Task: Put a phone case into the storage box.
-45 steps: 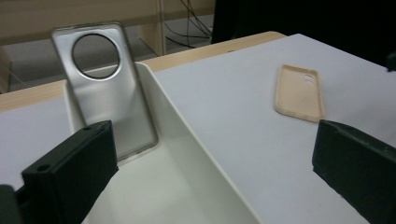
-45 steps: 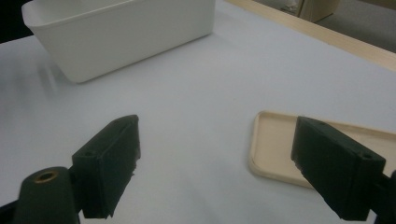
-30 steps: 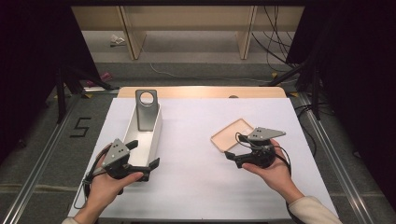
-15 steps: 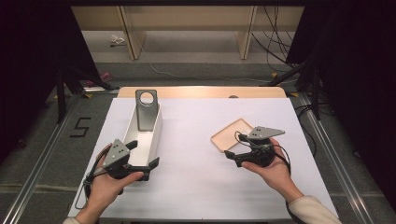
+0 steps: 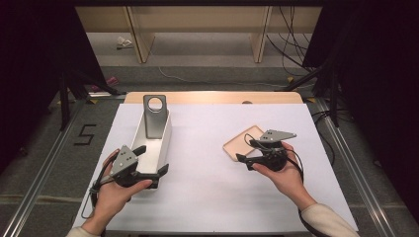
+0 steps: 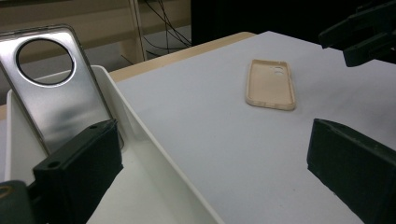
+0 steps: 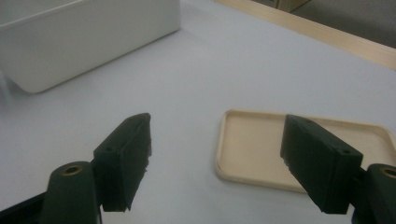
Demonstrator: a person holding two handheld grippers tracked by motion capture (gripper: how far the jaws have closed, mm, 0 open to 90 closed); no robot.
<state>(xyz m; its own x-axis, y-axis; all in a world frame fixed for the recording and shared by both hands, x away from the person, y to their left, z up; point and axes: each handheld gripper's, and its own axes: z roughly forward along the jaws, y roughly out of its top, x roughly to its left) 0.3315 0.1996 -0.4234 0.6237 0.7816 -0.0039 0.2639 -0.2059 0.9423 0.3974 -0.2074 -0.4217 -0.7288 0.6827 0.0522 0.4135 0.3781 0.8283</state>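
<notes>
The right tongs (image 7: 215, 163), spread and just narrowing around nothing, should straddle the flat beige phone case's (image 7: 299, 149) near edge on the white desk (image 5: 207, 163); left tongs (image 6: 210, 177) stand spread.

White table cover (image 5: 207, 163) — wooden edge (image 5: 212, 97) behind.

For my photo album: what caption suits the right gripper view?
Open right gripper poised just above a beige phone case on the white table.
</notes>
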